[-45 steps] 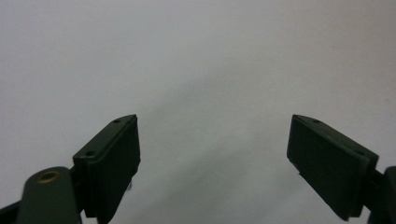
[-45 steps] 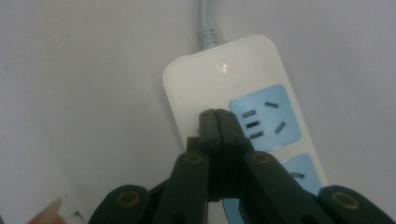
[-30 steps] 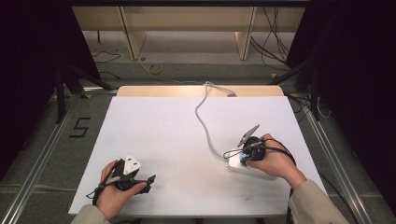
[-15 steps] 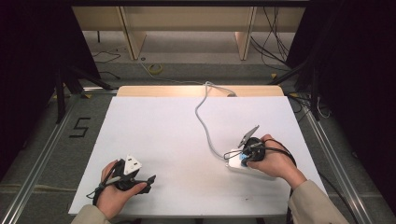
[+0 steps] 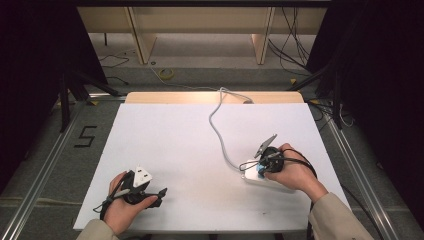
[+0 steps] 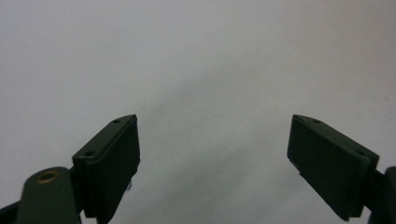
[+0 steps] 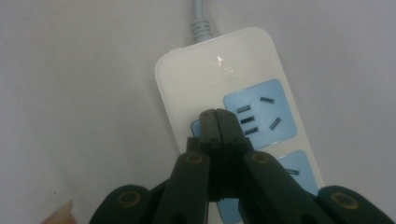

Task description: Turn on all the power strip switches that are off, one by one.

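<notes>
A white plastic power strip with pale blue socket panels (image 7: 243,121) lies flat on the white table (image 5: 190,145), at about four o'clock from the table's centre, near the right edge. In the high view the strip (image 5: 252,177) is mostly covered by the person's right hand (image 5: 292,172). A grey cable (image 5: 217,127) leaves the strip's far end, curves toward twelve o'clock across the table and drops over the far edge.

The right gripper (image 7: 217,116) points down at the strip. Its two black jaws are pressed together with nothing between them, and their tips sit over the blue panel nearest the cable end, just at the nine o'clock side of its slots. Whether the tips touch the plastic cannot be told. A second blue panel lies toward five o'clock from the jaws. In the high view the right gripper (image 5: 261,169) carries a grey plate on top.

Well apart, at about seven o'clock on the table near the front edge, the person's left hand (image 5: 122,205) holds the left gripper (image 5: 159,196), which points toward three o'clock. In the left gripper view the left gripper (image 6: 214,158) has its jaws spread wide over bare white table, holding nothing.

Beige sleeves enter from the bottom of the high view.
</notes>
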A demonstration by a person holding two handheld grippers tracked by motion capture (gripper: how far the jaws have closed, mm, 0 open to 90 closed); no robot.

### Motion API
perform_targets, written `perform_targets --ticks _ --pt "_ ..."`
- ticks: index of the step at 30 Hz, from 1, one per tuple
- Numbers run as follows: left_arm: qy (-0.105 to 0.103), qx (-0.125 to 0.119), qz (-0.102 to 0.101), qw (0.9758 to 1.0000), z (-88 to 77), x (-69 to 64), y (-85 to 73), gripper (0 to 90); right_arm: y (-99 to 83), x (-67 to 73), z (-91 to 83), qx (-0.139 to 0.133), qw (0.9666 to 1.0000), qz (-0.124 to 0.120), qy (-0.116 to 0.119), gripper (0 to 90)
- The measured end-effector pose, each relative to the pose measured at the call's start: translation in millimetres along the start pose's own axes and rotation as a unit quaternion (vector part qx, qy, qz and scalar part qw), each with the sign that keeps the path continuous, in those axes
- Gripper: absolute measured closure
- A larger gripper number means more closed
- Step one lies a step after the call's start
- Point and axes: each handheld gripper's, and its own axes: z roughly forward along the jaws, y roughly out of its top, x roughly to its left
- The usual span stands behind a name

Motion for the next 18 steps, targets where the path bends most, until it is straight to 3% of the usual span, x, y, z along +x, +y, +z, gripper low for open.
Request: perform_targets --ticks 4,18 --pt "0.001 -0.001 -0.002 1.0000 0.0 0.5 -0.5 16.9 1.2 -0.6 -1.5 -0.014 0.9998 0.004 0.010 90.0" --pt "0.000 -0.002 -0.002 1.0000 -0.1 0.3 -0.4 17.0 4.7 3.3 -0.1 -0.011 0.9998 -0.003 0.015 90.0"
